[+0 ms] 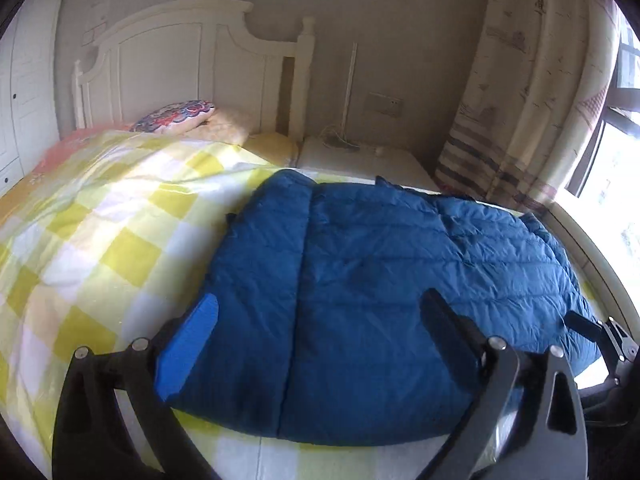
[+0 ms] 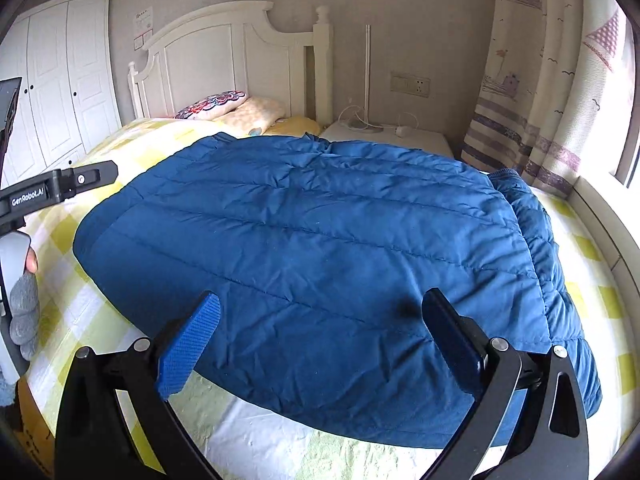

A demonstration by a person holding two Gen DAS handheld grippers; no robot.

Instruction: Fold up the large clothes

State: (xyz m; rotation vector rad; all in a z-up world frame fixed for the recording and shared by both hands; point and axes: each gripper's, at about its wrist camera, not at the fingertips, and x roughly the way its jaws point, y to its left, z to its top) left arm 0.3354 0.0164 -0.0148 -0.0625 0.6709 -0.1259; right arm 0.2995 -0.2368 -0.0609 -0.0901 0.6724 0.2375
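Left gripper spread wide, holding nothing — poised above the near hem of the blue padded jacket. Right gripper likewise wide apart and empty, over the jacket's near edge. Jacket spread flat on the yellow-and-white checked bedcover, 1 sleeve folded in along its right side. Beyond the jacket: 2 pillows against the white headboard, white nightstand to the headboard's right — patterned curtain further right again. Left of the jacket, a gloved hand on the other handle.
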